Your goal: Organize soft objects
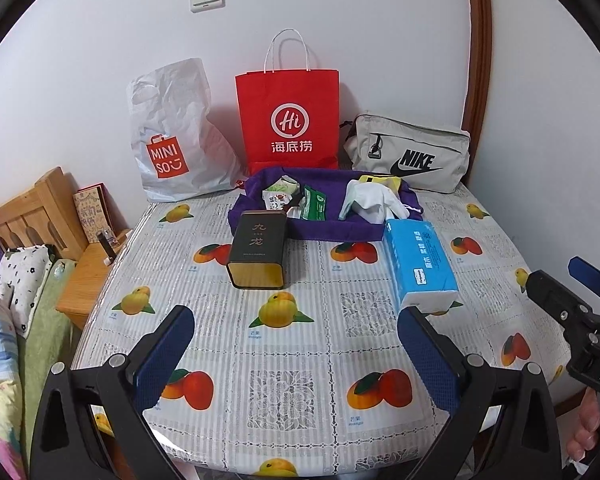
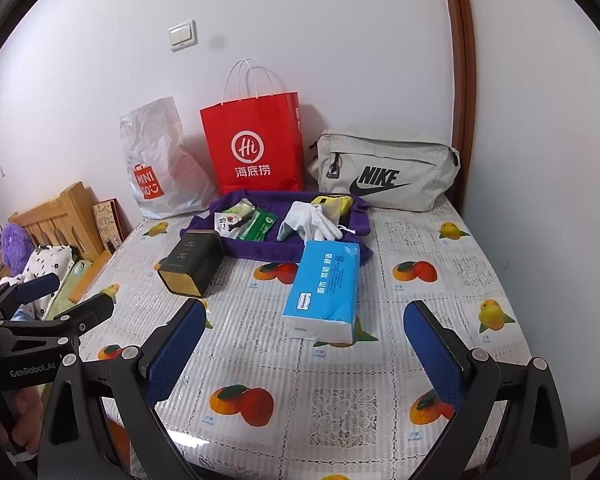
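Note:
A blue tissue pack [image 1: 418,264] [image 2: 324,288] lies on the fruit-print table, just in front of a purple cloth tray [image 1: 260,220] [image 2: 260,248]. Inside the tray lie white gloves [image 1: 370,200] [image 2: 312,220], a green wipes packet [image 1: 315,204] [image 2: 260,226] and small snack packets [image 1: 278,196]. A dark tea tin [image 1: 258,254] [image 2: 192,264] lies on its side at the tray's left corner. My left gripper [image 1: 296,352] hangs open over the table's near edge, empty. My right gripper [image 2: 304,352] is open too, the tissue pack just beyond its fingertips.
Against the wall stand a white Miniso bag [image 1: 176,144] [image 2: 156,176], a red paper bag [image 1: 290,120] [image 2: 256,148] and a grey Nike pouch [image 1: 410,152] [image 2: 384,172]. A wooden bed headboard [image 1: 32,216] and bedding lie left of the table. A wooden door frame [image 1: 480,40] rises at right.

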Demonstrator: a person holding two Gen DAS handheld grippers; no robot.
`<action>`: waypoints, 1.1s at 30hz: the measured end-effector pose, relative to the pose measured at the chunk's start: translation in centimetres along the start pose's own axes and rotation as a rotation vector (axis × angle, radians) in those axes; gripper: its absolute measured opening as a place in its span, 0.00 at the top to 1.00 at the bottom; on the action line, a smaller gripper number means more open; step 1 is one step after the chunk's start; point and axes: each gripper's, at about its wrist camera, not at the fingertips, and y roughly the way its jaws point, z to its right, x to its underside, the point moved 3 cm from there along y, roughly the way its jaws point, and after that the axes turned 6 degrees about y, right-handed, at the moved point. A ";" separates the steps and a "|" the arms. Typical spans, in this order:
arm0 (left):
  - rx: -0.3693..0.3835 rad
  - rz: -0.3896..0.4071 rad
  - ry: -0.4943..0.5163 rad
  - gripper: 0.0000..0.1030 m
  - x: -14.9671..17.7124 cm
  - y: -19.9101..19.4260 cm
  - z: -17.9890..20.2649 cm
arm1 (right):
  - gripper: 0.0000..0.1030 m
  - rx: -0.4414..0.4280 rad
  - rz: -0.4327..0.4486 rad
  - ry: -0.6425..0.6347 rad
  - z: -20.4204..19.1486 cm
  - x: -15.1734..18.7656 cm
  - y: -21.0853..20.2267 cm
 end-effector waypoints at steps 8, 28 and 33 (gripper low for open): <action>0.000 -0.002 0.000 0.00 0.0 0.0 0.0 | 0.05 0.003 -0.004 -0.004 -0.1 0.0 0.1; 0.000 0.002 -0.001 0.00 0.0 -0.1 -0.3 | 0.05 0.003 -0.004 -0.018 -0.9 0.4 0.2; -0.001 0.002 -0.002 0.00 0.0 -0.1 -0.2 | 0.05 0.003 -0.003 -0.017 -0.9 0.4 0.2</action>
